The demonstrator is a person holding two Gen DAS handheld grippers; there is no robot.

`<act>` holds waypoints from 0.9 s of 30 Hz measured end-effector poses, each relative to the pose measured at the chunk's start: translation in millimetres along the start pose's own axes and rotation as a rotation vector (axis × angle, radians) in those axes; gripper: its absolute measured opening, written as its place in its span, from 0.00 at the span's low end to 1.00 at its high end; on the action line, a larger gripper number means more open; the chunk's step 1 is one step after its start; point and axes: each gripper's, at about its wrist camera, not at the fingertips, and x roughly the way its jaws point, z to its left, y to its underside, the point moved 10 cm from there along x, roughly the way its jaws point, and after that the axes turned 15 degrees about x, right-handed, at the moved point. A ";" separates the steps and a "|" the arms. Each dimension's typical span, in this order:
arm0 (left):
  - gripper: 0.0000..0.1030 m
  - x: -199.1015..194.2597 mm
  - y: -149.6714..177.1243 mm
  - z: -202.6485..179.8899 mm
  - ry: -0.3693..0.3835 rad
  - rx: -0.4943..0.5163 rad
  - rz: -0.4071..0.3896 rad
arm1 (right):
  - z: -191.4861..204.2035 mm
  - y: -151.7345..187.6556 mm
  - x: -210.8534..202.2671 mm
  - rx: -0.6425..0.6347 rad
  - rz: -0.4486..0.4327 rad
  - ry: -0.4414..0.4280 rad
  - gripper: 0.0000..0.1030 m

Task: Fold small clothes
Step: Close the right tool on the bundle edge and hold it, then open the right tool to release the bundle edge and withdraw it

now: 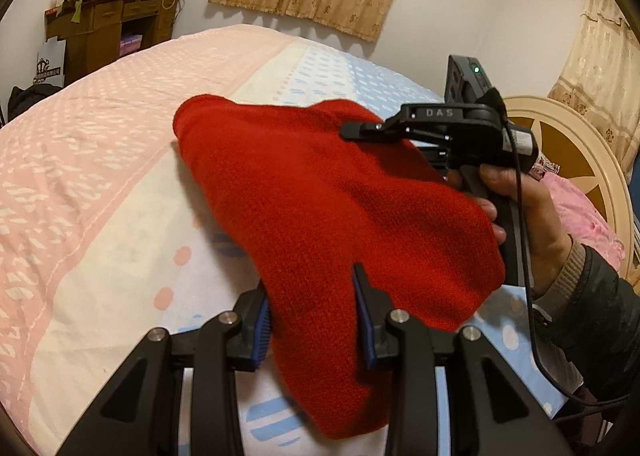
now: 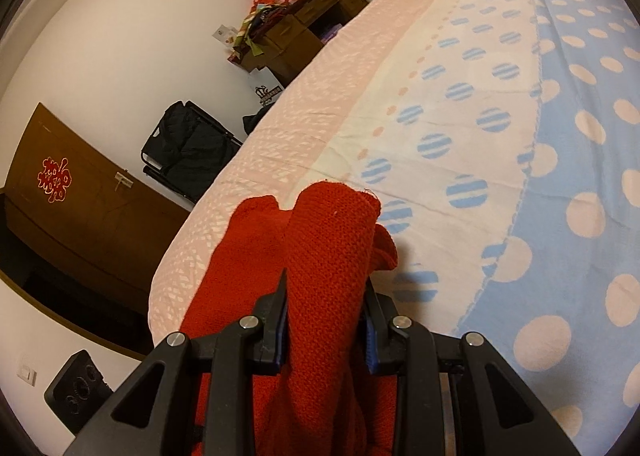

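A red knitted garment (image 1: 320,196) hangs above the bed, held between both grippers. My left gripper (image 1: 316,308) is shut on its near edge, blue pads pressed on the cloth. My right gripper (image 1: 360,132) shows in the left wrist view at the garment's far right edge, held by a hand. In the right wrist view the right gripper (image 2: 326,296) is shut on a bunched fold of the red garment (image 2: 328,248), which drapes over the fingers and down to the left.
The bed (image 1: 100,176) has a sheet in pink, white and blue with dots (image 2: 580,176). A round headboard (image 1: 572,152) is at the right. A brown desk with clutter (image 1: 108,24) stands by the far wall. A black chair (image 2: 188,144) and a brown door (image 2: 80,208) are beside the bed.
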 end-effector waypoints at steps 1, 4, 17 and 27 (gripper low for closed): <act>0.37 0.2 0.0 0.4 -0.001 0.001 0.000 | -2.3 -0.1 0.5 0.004 0.002 0.003 0.29; 0.37 -0.1 1.1 0.5 -0.003 0.006 -0.003 | -6.9 1.9 0.2 0.005 0.001 0.009 0.29; 0.49 -15.2 -5.6 3.6 -0.039 -0.015 -0.025 | -10.2 3.0 -19.3 0.015 -0.028 0.044 0.40; 0.71 -19.8 -24.7 40.2 -0.141 -0.061 -0.065 | 36.2 47.1 -84.5 -0.039 -0.036 -0.141 0.48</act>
